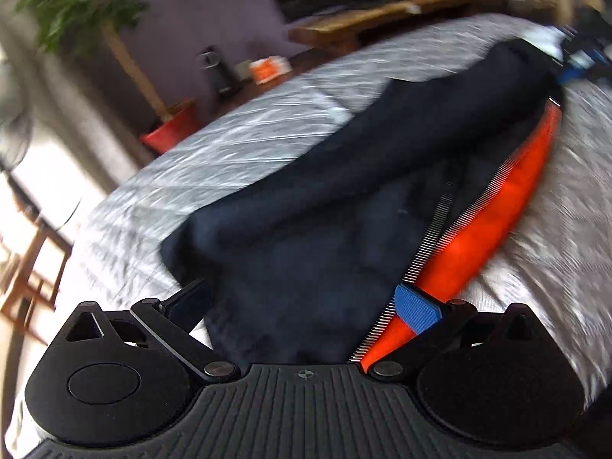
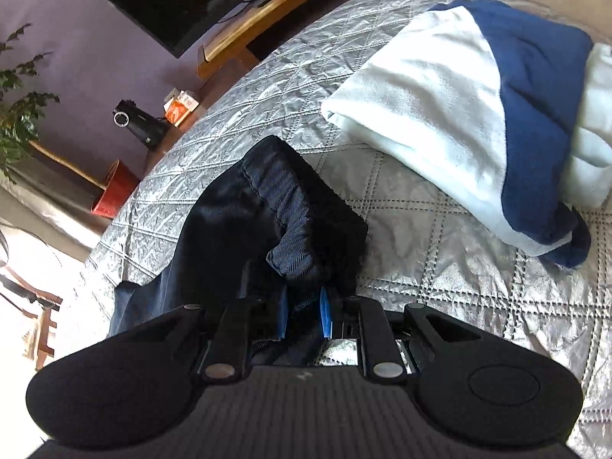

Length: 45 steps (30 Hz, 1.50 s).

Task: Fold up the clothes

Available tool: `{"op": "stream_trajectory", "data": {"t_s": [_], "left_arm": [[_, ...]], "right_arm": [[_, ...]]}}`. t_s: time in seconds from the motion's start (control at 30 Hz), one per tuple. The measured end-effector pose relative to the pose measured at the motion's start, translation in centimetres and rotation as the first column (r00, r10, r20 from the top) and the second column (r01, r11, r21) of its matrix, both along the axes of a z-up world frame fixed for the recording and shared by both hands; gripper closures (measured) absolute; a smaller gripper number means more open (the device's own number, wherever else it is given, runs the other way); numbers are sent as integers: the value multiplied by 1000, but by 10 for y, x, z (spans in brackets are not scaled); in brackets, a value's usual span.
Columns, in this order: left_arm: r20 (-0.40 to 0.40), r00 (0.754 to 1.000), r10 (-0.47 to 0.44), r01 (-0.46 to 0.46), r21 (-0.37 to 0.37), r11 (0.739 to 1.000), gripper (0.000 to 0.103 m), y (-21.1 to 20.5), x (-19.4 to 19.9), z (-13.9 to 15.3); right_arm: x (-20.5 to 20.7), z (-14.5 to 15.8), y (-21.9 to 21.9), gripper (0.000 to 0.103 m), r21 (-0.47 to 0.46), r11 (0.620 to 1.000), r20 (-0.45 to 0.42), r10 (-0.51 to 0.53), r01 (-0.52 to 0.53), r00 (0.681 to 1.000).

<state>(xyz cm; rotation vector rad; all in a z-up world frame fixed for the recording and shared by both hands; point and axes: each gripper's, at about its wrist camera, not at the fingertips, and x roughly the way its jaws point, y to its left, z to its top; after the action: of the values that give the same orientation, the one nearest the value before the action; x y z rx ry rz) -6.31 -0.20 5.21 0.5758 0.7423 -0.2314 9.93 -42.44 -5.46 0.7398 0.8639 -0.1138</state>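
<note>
While the left tongs (image 1: 302, 306) gape over the navy jacket (image 1: 325, 199), the right tongs (image 2: 304, 311) pinch its ribbed cuff (image 2: 302, 252).

Navy jacket (image 1: 306, 206) w/ orange lining (image 1: 497, 214); silver diamond-quilted bedspread (image 2: 440, 237); white/blue blanket (image 2: 478, 114).

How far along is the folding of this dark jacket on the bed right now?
Early to middle. Done: a white and blue garment already lies folded on the silver quilt. In hand: the right tongs are shut on a bunched edge of the navy jacket, and the left tongs stand wide open around its hem. Left: the jacket is unzipped, orange lining showing, not yet folded.
</note>
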Motion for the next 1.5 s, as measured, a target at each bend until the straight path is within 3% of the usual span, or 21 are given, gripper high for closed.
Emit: {"op": "stream_trajectory", "data": {"t_s": [0.1, 0.27, 0.53, 0.6, 0.63, 0.7, 0.77, 0.83, 0.87, 1.07, 1.23, 1.3, 1.37, 1.4, 1.5], "left_arm": [[-26, 998, -60, 61, 38, 997, 1, -10, -2, -9], [-36, 998, -49, 52, 117, 992, 1, -15, 6, -26], [-35, 999, -9, 13, 127, 992, 3, -13, 16, -31], [-30, 999, -24, 28, 131, 991, 15, -14, 15, -33], [-40, 999, -36, 41, 115, 992, 34, -14, 15, -32], [-47, 997, -58, 63, 112, 992, 50, -16, 12, -33], [-55, 995, -79, 85, 119, 989, 74, -20, 9, -36], [-65, 995, -76, 83, 107, 991, 81, -20, 9, -37], [-68, 996, -66, 72, 93, 993, 87, -18, 10, -35], [-30, 1000, -10, 11, 13, 1000, 96, -1, 11, -13], [-77, 996, 54, -65, -145, 987, 97, 29, 17, 13], [-127, 987, 99, -130, -265, 956, 97, 50, 21, 23], [-184, 974, 129, -197, -419, 886, 97, 77, 24, 34], [-203, 972, 119, -201, -450, 870, 97, 83, 23, 36], [-246, 968, 53, -165, -462, 871, 96, 86, 20, 36]], "right_arm": [[2, 3, 5, 88, -35, 999, -10, 30, -30, 999], [0, 4, 6, 89, -44, 998, -3, 52, -52, 999], [-6, 7, 12, 89, -74, 994, 14, 85, -83, 996], [-7, 7, 14, 89, -78, 993, 12, 85, -84, 996], [-7, 7, 14, 89, -71, 994, 12, 81, -80, 997], [-9, 7, 11, 89, -47, 997, 13, 69, -69, 997], [-11, 6, 10, 89, -28, 998, 12, 61, -60, 998], [-11, 7, 11, 89, -27, 998, 6, 60, -60, 998], [-12, 8, 11, 89, -28, 998, 2, 61, -61, 998], [-12, 12, 13, 90, -29, 997, -25, 66, -67, 998], [-13, 13, 11, 90, 7, 999, -47, 49, -49, 998], [-14, 12, 8, 91, 35, 999, -56, 37, -35, 998], [-13, 13, 7, 91, 45, 998, -71, 37, -34, 997], [-13, 13, 7, 90, 48, 998, -80, 39, -35, 996], [-9, 15, 6, 90, 54, 997, -107, 57, -51, 993]]}}
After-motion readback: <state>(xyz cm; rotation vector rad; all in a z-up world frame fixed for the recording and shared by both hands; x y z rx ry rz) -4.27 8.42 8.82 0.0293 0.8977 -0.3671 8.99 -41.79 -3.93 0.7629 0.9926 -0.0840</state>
